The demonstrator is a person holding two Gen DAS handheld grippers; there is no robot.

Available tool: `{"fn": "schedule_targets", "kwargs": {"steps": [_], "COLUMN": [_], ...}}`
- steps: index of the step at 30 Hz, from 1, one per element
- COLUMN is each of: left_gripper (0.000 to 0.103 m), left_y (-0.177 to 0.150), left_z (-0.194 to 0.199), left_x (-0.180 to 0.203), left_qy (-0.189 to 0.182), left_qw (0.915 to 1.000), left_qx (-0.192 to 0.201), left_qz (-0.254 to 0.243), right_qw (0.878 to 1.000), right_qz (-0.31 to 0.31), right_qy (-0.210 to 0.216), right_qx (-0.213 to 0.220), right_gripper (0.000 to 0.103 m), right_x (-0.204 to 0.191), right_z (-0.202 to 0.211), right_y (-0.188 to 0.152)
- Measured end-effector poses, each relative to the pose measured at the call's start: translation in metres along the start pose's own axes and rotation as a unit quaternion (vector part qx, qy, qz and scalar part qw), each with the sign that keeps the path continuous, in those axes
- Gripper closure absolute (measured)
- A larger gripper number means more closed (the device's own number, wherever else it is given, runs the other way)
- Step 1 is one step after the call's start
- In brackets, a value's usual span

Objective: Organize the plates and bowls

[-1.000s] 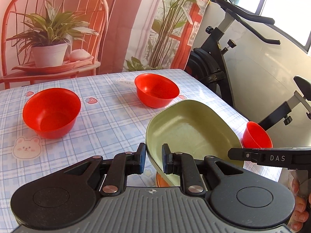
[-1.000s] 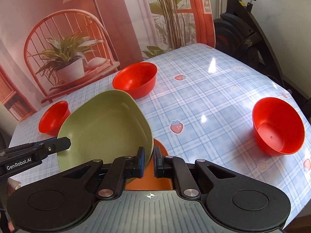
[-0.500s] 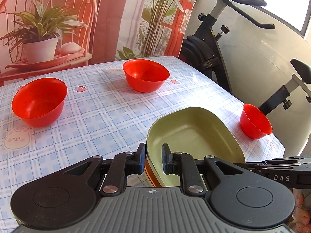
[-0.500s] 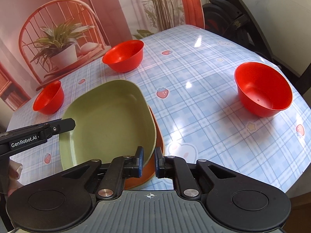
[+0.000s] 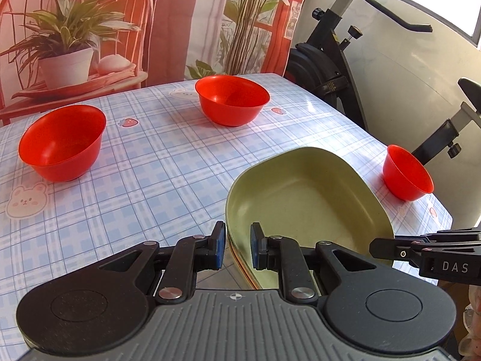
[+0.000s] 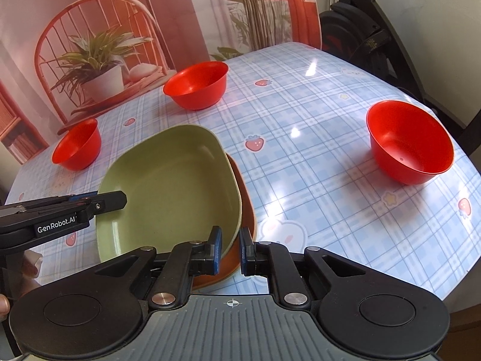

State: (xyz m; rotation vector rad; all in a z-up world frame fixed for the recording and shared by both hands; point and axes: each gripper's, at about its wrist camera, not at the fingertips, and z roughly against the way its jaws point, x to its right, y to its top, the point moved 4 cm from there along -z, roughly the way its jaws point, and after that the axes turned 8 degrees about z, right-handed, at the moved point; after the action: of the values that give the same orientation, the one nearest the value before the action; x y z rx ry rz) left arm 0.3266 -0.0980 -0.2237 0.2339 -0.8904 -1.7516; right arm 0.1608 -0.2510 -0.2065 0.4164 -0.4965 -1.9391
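Left wrist view: The left claw [image 5: 237, 245] is pinched on the near left rim of the green plate [image 5: 306, 201]. The green plate rests on an orange plate [image 5: 240, 266], of which only a thin edge shows beneath the rim. Both lie at the near right of the checked surface [image 5: 156, 180]. Three red bowls stand apart from the plates: one at far left [image 5: 61, 143], one at far centre [image 5: 232, 100], one at the right edge of the surface [image 5: 407, 173]. The right claw [image 5: 378, 245] enters from the right, its tip at the green plate's near right rim; its jaws stand nearly together.

Right wrist view: The right claw [image 6: 231, 246] is pinched on the near right rim of the green plate [image 6: 168, 189]. The orange plate [image 6: 245, 207] projects from under the green plate along the right side. The left claw [image 6: 120, 200] reaches in from the left over the green plate's left rim. Red bowls stand at far left [image 6: 77, 146], far centre [image 6: 195, 85] and right [image 6: 410, 144] of the surface [image 6: 300, 126], each well apart from the plates.
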Motion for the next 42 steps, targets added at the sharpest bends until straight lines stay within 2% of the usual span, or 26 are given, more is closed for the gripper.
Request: {"fn": "schedule_targets", "kwargs": {"steps": [9,15,21,29,31,35,37,42], "left_gripper": [0.085,0.083,0.083,0.083,0.081,0.081,0.081,0.080], "left_y": [0.000,-0.001,0.000,0.009,0.009,0.006,0.005,0.002], "left_z": [-0.002,-0.002,-0.002,0.015,0.012,0.010,0.009,0.006], "left_x": [-0.003,-0.002,-0.002,-0.011,-0.013,-0.014,-0.013,-0.014], "left_qy": [-0.002,-0.008,-0.009,-0.022,-0.013,-0.019,-0.016,-0.017], "left_qw": [1.0000,1.0000,0.9999,0.9991,0.9993,0.9989,0.9991,0.9991], "left_qx": [-0.004,-0.001,-0.002,0.026,0.025,0.027,0.028,0.026], "left_qz": [0.001,0.004,0.004,0.025,0.026,0.033,0.028,0.029], "right_qw": [1.000,1.000,1.000,0.999,0.999,0.999,0.999,0.999], "right_qz": [0.006,0.001,0.007,0.008,0.007,0.005,0.000,0.004], "right_qy": [0.000,-0.014,-0.023,-0.039,-0.040,-0.039,-0.037,-0.040], "right_qx": [0.000,0.017,0.018,-0.005,-0.006,-0.004,-0.003,0.000], "right_gripper": [0.088,0.086,0.086,0.086,0.086,0.085,0.081,0.081], "right_x": [0.001,0.007,0.008,0.013,0.013,0.017,0.020,0.019], "right_z": [0.001,0.004,-0.009,-0.026,-0.027,-0.027,-0.027,-0.024], "right_y": [0.000,0.008,0.014,0.004,0.003,0.003,0.003,0.003]}}
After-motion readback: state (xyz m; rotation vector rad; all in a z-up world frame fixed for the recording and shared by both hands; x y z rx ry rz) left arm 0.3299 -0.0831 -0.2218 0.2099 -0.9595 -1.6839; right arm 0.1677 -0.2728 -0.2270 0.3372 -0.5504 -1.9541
